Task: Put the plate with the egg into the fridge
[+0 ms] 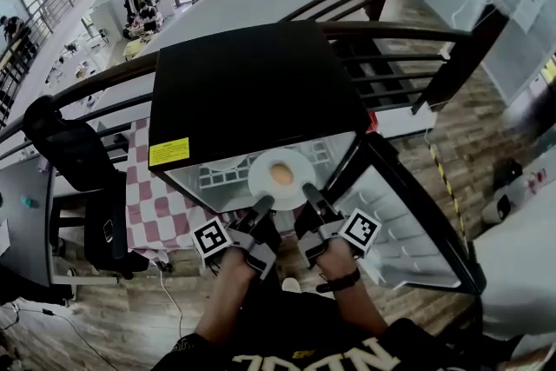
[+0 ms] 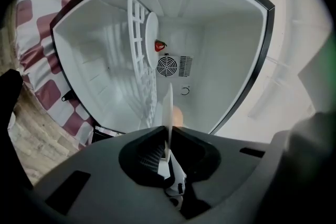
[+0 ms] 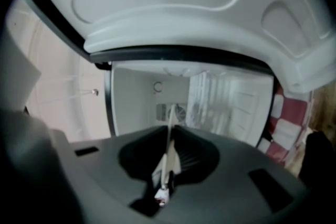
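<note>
A: How do the jaws stand?

B: Nearly closed, both. The left gripper pinches the near rim of the plate, and the right gripper pinches the same rim just beside it (both gripper views show the plate edge-on).

A: Where is the plate?

B: At the open front of the fridge, with the egg on its middle. Inside is a white wire shelf.

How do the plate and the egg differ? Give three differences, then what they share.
The plate is white; the egg is tan. The plate is wide and flat; the egg is small and rounded. The plate's rim is clamped by the left gripper and right gripper; the egg is untouched by either. Both are at the open fridge's front.
</note>
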Available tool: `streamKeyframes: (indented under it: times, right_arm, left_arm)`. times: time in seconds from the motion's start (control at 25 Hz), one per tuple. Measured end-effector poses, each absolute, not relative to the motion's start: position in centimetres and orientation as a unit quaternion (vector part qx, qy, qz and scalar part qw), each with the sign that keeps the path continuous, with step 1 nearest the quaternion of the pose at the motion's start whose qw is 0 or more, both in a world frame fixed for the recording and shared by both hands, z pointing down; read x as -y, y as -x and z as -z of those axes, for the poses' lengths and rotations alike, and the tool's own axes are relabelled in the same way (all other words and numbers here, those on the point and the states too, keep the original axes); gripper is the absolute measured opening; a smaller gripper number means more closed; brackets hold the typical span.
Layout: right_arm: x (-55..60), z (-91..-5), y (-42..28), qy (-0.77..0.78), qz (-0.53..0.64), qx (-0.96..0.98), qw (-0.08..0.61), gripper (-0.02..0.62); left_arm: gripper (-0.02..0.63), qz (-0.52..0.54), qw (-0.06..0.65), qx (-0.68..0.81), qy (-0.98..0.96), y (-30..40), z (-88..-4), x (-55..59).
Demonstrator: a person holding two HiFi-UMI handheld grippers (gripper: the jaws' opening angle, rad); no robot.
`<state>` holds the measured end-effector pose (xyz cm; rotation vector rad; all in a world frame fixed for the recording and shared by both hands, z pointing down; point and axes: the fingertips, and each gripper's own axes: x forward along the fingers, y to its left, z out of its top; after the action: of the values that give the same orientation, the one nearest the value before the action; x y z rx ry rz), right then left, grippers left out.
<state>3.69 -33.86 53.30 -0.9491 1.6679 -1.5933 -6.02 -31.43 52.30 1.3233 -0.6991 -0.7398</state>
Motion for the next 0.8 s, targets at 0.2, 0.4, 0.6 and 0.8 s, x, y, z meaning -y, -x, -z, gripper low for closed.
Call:
streamKeyframes:
  times: [0.2, 0.4, 0.6, 0.8]
  right_arm:
    - [34.7, -54.7, -3.9, 0.377, 0.610, -0.622, 0.314, 0.043]
    - [35.4, -55.3, -4.0, 0.384, 0.610, -0.619, 0.311, 0.043]
    - [36.0, -56.1, -3.7, 0.392, 0.614, -0.614, 0.305, 0.043]
    - [36.2, -57.0, -3.5, 0.397, 0.620, -0.607, 0.300, 0.043]
  left_arm:
    - [0.044, 0.318, 0.676, 0.311, -0.587, 5.7, -53.7, 32.5]
    - [0.043, 0.312, 0.680, 0.313, -0.585, 5.6, -54.6, 33.2]
    - [0.041, 0.305, 0.679, 0.319, -0.586, 5.8, -55.5, 33.9]
    - [0.041, 0.301, 0.688, 0.328, -0.573, 6.0, -56.8, 34.2]
